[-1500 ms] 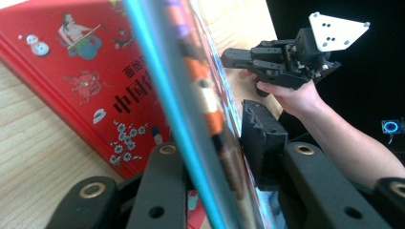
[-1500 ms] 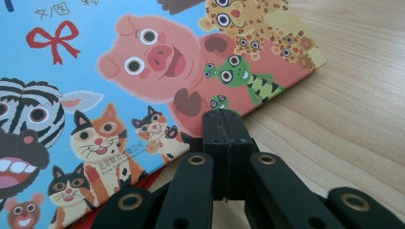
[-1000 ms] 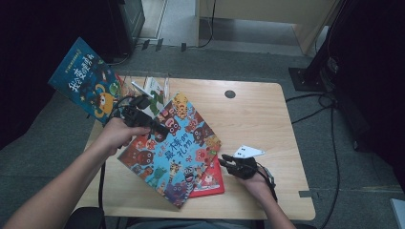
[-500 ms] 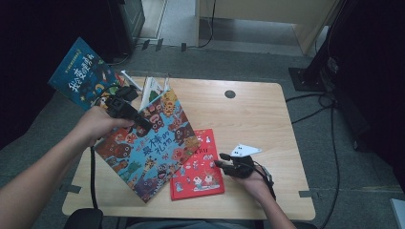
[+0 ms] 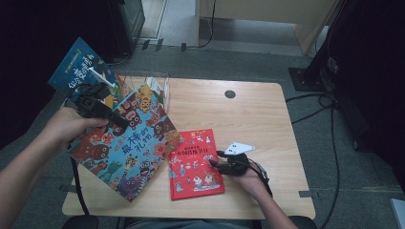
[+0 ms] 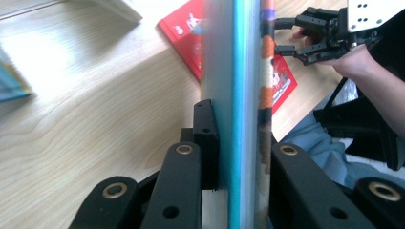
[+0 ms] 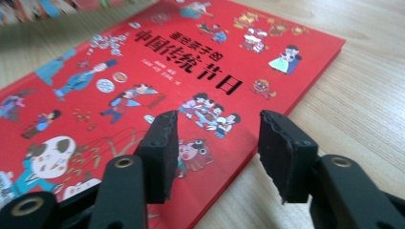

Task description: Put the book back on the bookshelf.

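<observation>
Leftward goes the big colourful picture book, lifted off the red book that it half covered a second ago and carried toward the table's left edge, left gripper clenched on its top edge. Red book now lies fully uncovered, flat on the table; right gripper, jaws apart and empty, hovers at its right edge, probably next to grab it.

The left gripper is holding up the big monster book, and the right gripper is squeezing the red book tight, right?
Not quite. The right gripper is open over the red book, not squeezing it; the right gripper view shows its jaws apart. The left gripper does hold the big monster book.
</observation>
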`<state>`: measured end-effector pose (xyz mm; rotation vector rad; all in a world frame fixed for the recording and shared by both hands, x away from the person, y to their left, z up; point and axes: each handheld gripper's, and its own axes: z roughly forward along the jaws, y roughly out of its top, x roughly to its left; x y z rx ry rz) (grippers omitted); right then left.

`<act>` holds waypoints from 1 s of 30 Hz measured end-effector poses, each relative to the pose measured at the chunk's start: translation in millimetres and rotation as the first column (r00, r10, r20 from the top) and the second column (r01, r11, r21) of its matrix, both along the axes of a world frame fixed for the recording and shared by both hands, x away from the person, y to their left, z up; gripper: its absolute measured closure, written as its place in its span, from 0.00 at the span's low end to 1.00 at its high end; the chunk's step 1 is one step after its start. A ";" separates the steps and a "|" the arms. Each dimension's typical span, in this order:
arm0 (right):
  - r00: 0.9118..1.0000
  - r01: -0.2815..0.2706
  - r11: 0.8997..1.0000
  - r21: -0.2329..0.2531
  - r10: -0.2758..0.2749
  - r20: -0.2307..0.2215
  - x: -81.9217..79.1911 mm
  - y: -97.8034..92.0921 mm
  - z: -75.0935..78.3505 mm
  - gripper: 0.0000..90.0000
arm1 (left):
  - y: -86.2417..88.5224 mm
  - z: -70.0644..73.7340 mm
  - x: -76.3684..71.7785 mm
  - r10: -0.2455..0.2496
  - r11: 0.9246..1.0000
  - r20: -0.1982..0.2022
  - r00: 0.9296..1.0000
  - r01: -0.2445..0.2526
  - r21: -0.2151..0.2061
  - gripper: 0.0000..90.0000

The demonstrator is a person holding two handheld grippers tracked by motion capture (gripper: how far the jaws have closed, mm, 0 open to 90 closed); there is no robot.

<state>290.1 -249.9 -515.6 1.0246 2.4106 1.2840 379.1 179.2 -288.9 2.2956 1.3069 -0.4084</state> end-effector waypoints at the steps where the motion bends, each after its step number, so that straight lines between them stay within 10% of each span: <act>1: 1.000 0.001 1.000 -0.002 -0.001 -0.001 1.8 0.4 -0.6 0.53 | 4.0 1.7 -1.1 0.011 1.000 0.002 1.000 -0.011 0.001 0.91; 12: 1.000 0.012 1.000 -0.004 -0.012 -0.008 9.0 3.9 -3.4 0.50 | 61.2 20.5 -14.8 0.142 0.990 0.005 0.990 -0.142 -0.011 0.91; 30: 1.000 0.016 1.000 0.016 -0.015 -0.027 11.2 4.0 -6.2 0.43 | 139.6 52.9 -3.9 0.355 0.935 0.014 0.935 -0.355 0.019 0.91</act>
